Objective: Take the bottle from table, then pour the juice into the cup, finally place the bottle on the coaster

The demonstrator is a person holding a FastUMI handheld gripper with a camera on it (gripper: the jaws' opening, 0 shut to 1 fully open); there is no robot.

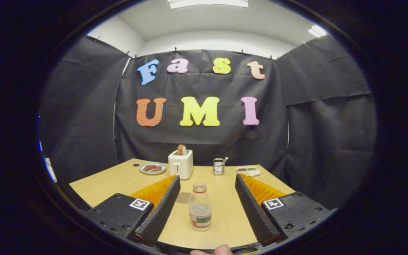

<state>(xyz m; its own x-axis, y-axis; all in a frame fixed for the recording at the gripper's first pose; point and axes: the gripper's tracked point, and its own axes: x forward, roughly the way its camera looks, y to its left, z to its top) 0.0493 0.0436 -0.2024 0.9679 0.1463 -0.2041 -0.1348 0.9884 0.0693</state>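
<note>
A plate (152,168) is sitting at ten o'clock from the bottle (200,207), with a toaster (180,163) at eleven, a small rack (219,166) at one and a tray (248,171) at two. The gripper (207,177) is hanging released, its fingers (161,207) flanking the upright, uncapped bottle without touching. A skewed squeeze is likely risking a tipped bottle and spilled juice.
</note>
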